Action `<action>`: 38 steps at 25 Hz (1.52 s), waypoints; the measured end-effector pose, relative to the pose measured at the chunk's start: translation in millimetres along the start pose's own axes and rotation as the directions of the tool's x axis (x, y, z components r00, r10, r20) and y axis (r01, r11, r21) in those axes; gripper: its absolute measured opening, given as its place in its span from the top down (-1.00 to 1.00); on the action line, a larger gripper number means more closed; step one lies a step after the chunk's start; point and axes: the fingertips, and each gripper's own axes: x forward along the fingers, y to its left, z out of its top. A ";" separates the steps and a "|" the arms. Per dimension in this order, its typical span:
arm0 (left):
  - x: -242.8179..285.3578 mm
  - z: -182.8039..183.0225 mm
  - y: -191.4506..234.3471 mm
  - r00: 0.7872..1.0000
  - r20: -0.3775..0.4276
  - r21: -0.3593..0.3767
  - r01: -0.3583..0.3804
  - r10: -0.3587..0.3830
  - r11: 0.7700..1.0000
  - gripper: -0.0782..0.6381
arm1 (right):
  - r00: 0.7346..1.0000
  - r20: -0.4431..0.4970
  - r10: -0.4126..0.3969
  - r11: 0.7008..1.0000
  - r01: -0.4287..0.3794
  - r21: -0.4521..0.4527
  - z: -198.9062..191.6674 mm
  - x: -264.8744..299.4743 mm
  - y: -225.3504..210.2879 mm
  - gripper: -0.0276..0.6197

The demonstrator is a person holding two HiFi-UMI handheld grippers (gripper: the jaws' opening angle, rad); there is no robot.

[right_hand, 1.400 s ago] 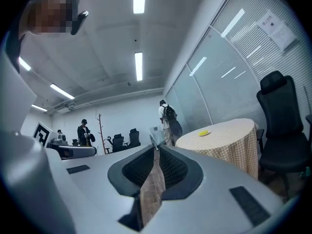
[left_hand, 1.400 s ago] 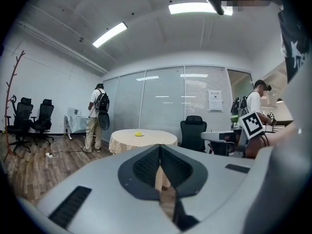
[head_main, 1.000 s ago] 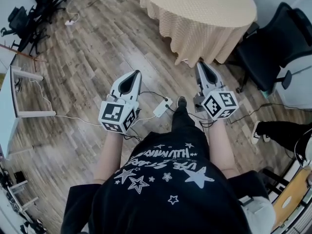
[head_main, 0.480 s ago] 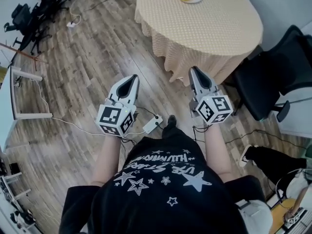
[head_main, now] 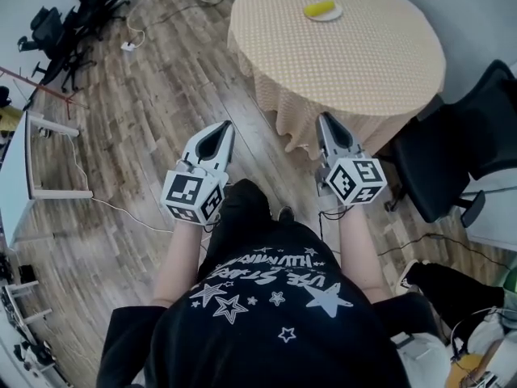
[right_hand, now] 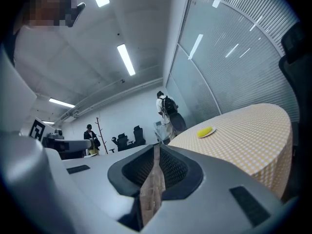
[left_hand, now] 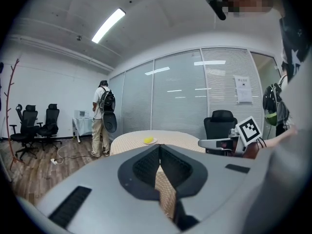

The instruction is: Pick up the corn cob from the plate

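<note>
Head view: corn cob (head_main: pixel 320 9) on plate (head_main: pixel 334 14), far side of round worktop (head_main: pixel 347 71); left tongs (head_main: pixel 225 126), right tongs (head_main: pixel 324 118) well short. Left gripper view: tongs pinched together, empty. Right gripper view: same. Best: close in, spread right tongs before reaching, grip cob mid-length.

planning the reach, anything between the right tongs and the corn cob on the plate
Nothing visible does. The right tongs hang shut short of the table, and only bare tabletop lies between its near edge and the corn cob on its plate at the far side. The black chair stands off to the right.
</note>
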 end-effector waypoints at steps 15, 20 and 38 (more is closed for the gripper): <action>117.2 6.9 78.3 0.992 0.027 -0.030 0.126 -0.125 0.992 0.76 | 0.990 -0.009 -0.140 0.990 0.140 -0.026 22.9 100.9 -59.2 0.76; 157.3 18.8 132.1 0.985 0.036 -0.036 0.170 -0.169 0.985 0.76 | 0.979 0.011 -0.205 0.978 0.205 -0.024 40.2 160.6 -71.2 0.76; 260.6 27.1 263.7 0.925 -0.005 -0.037 0.380 -0.380 0.924 0.76 | 0.883 0.058 -0.465 0.885 0.463 0.050 50.3 276.3 -88.9 0.76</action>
